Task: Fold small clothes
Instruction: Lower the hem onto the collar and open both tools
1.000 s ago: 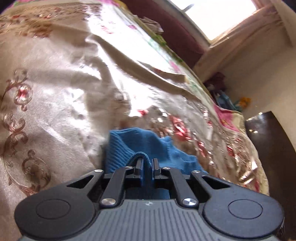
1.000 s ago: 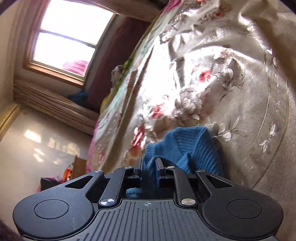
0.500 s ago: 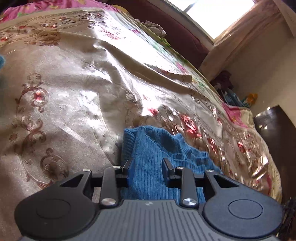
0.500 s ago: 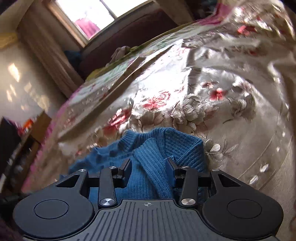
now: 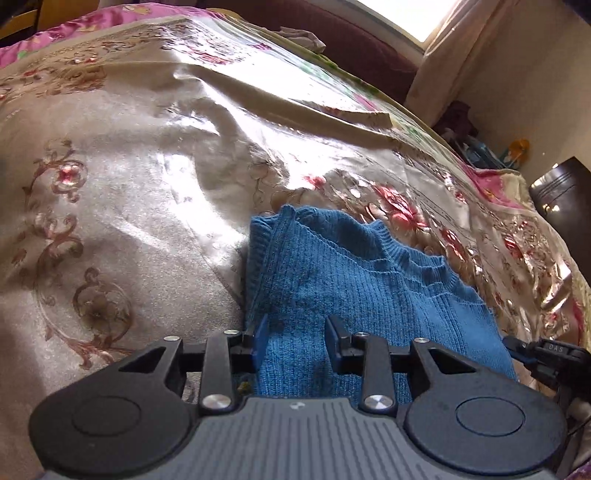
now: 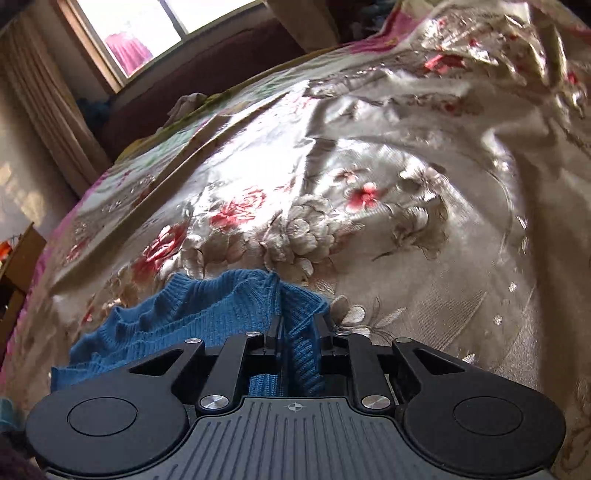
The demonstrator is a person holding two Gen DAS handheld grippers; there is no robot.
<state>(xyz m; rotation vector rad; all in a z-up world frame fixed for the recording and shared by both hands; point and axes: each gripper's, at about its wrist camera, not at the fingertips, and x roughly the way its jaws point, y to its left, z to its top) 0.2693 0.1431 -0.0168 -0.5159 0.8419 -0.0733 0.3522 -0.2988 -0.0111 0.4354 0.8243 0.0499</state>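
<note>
A small blue knitted sweater (image 5: 351, 266) lies crumpled on a shiny floral bedspread (image 5: 147, 184), its ribbed neckline facing away from me. My left gripper (image 5: 297, 325) hovers over the sweater's left part with its jaws apart; the knit lies under and between the fingers and is not pinched. In the right wrist view the same sweater (image 6: 207, 306) spreads to the left. My right gripper (image 6: 298, 321) has its jaws closing on a raised fold at the sweater's right edge, and the ribbed knit is squeezed between the pads.
The bedspread (image 6: 406, 258) is wrinkled, with ridges beyond the sweater. A dark maroon headboard (image 5: 332, 26) and a window (image 6: 166, 22) lie at the far end. A dark cabinet (image 5: 565, 188) stands past the bed's right edge.
My left gripper let go of the sweater and opened, and the knit now lies flatter. My right gripper opened, rolled level, then closed again on a fold at the sweater's edge.
</note>
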